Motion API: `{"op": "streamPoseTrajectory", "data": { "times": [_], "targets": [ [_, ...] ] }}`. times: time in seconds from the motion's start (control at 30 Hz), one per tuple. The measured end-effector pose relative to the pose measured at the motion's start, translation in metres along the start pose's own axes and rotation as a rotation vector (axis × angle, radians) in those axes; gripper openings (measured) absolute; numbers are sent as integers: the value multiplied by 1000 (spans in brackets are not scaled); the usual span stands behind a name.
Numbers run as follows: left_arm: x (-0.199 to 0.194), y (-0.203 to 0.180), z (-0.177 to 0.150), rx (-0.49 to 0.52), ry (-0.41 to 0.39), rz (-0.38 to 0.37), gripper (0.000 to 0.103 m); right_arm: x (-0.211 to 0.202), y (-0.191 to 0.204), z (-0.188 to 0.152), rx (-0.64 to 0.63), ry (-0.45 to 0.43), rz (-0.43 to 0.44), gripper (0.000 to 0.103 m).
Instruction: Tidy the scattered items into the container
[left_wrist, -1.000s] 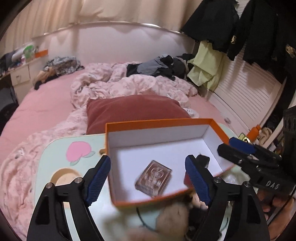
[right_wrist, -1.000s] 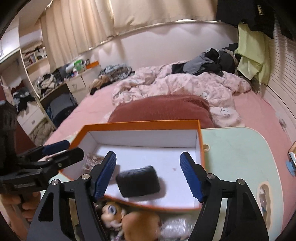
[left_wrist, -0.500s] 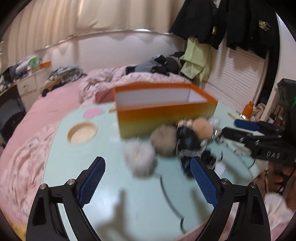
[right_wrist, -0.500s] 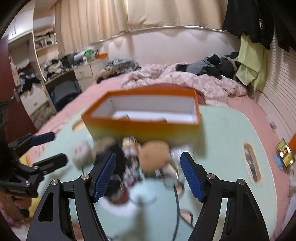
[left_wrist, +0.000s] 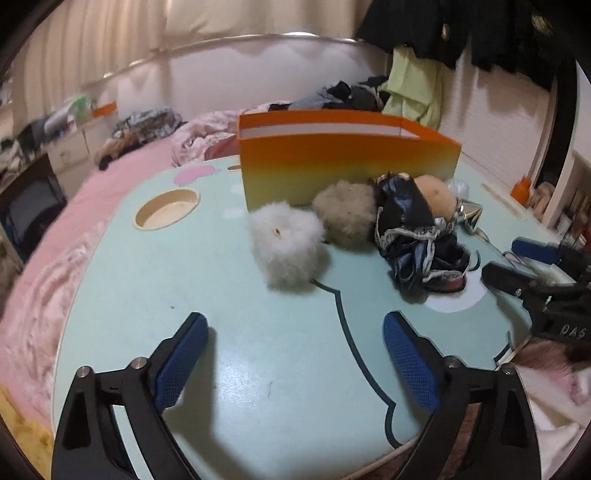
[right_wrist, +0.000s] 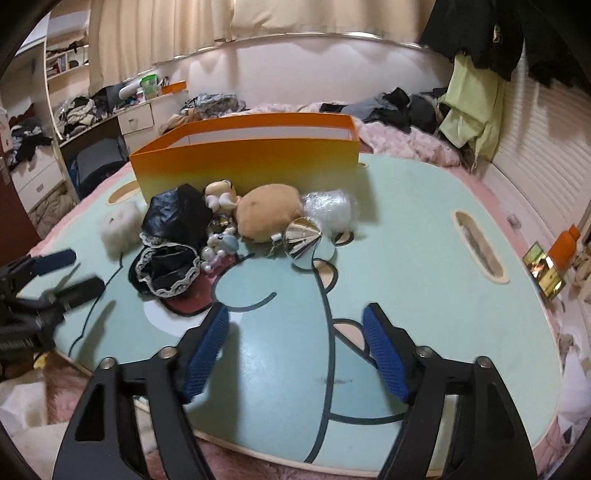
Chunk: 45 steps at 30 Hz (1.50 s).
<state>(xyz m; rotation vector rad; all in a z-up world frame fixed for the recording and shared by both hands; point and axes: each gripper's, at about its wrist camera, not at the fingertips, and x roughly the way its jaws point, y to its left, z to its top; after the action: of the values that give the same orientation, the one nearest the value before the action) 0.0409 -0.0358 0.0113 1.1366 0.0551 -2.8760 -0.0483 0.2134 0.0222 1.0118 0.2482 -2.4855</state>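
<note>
The left wrist view took in a round wooden cup hole (left_wrist: 167, 208) in the table (left_wrist: 258, 369), ahead and to the left of the left gripper (left_wrist: 295, 354), and a beige pompom (left_wrist: 345, 214) ahead of its fingers, touching the white pompom (left_wrist: 286, 245); the right wrist view hid that beige one behind the doll's black dress (right_wrist: 173, 218). The right wrist view alone showed the doll's pale face (right_wrist: 221, 195), a cluster of beads (right_wrist: 218, 247), a crinkled clear bag (right_wrist: 328, 210) and a long slot (right_wrist: 476, 243) in the table off to the right of the right gripper (right_wrist: 295, 350). Both views showed the silver cone (right_wrist: 301, 240), the tan plush head (right_wrist: 267, 212) and the orange box (left_wrist: 347, 166), which stood upright on the table beyond the heap, its near wall just behind the toys; its inside was not visible.

Both grippers pointed downward at a slant over bare table, short of the heap. The left gripper's jaws were opening, already very wide, with nothing between them. The right gripper's jaws were opening too, somewhat narrower, also empty. Each gripper appeared at the edge of the other's view, the two side by side and apart
</note>
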Motion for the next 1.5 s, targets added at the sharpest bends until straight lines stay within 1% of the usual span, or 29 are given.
{"op": "streamPoseTrajectory", "data": {
  "times": [0.03,0.27,1.2,1.33,1.5],
  "targets": [
    [1,-1,0,1,5,-5,102,0,0,0,-4,1,-4,82],
    [0,2,-1,1,-4,-9,103,1,2,-1,-30,6,-7,87],
    [0,1,-4,4,-7,-11,103,0,7,-3,-33,6,-7,90],
    [0,1,-4,4,-7,-11,103,1,13,-5,-41,8,0,95],
    [0,0,-4,4,-7,-11,103,1,17,-5,-43,9,1,95]
  ]
}}
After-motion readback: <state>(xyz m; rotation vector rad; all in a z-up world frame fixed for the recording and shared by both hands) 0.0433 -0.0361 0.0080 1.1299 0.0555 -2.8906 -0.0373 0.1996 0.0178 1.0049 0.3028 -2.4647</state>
